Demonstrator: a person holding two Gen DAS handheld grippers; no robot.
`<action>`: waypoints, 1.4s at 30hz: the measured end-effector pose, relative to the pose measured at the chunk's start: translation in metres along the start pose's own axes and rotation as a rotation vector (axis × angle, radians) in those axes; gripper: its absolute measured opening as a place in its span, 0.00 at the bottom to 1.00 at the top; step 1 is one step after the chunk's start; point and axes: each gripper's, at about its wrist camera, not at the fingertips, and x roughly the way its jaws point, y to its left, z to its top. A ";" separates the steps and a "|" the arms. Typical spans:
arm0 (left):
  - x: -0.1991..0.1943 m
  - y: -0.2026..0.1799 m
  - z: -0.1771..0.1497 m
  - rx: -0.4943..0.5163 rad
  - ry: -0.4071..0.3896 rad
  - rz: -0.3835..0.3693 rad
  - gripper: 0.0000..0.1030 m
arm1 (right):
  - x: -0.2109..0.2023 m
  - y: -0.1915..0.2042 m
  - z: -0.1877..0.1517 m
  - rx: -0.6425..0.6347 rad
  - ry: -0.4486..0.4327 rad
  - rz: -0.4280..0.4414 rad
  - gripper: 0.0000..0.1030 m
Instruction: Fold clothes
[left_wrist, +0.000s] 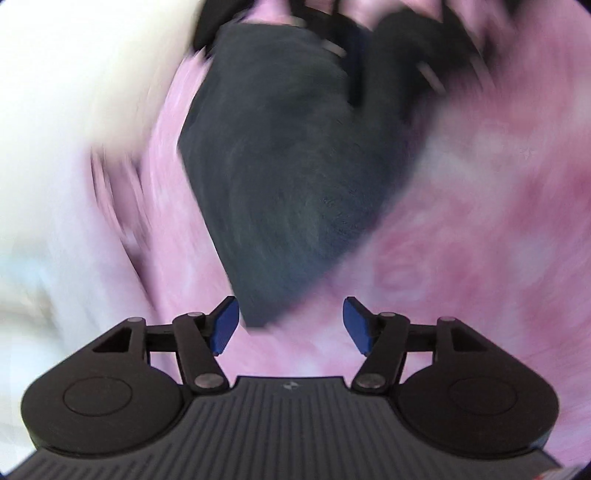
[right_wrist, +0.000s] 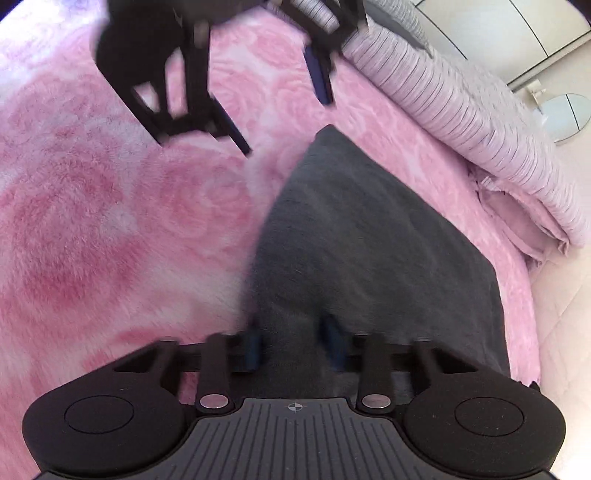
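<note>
Closest in on the right wrist view, the right gripper (right_wrist: 293, 345) has its blue pads (right_wrist: 254, 349) pinched in on a bunched edge of the dark grey garment (right_wrist: 369, 240) – cloth sits right between the two fingers, so I'd call that grasping, though the blur makes the exact contact a bit soft. From there the garment runs forward away from the fingertips, narrowing to a corner, and lies flat on the pink rose-pattern blanket (right_wrist: 92, 221).

On the left wrist view, the left gripper (left_wrist: 291, 325) is released: blue pads (left_wrist: 225, 325) wide apart, nothing between them. The near tip of the dark grey garment sits just ahead of the left-hand finger, not inside the gap.

Past the garment's far corner in the right view you can see the left gripper hanging over the blanket, well apart from the cloth. Further off to the right is a striped lilac duvet (right_wrist: 461, 110).

My read is that this is a corner pick-up for a fold. To do it well, I'd slide the open left fingers over that near tip so the cloth is properly inside the gap before pinching – then lift both ends together, evenly, so the fabric doesn't drag or twist.
</note>
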 end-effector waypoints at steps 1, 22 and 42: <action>0.007 -0.003 0.002 0.057 -0.016 0.021 0.58 | -0.002 -0.008 0.005 0.012 -0.011 0.032 0.19; -0.120 0.013 0.222 -0.264 -0.194 -0.495 0.14 | -0.143 -0.089 -0.150 -0.067 0.146 0.084 0.13; 0.027 0.180 0.146 -0.772 -0.080 -0.606 0.58 | -0.172 -0.119 -0.280 1.454 0.019 0.141 0.75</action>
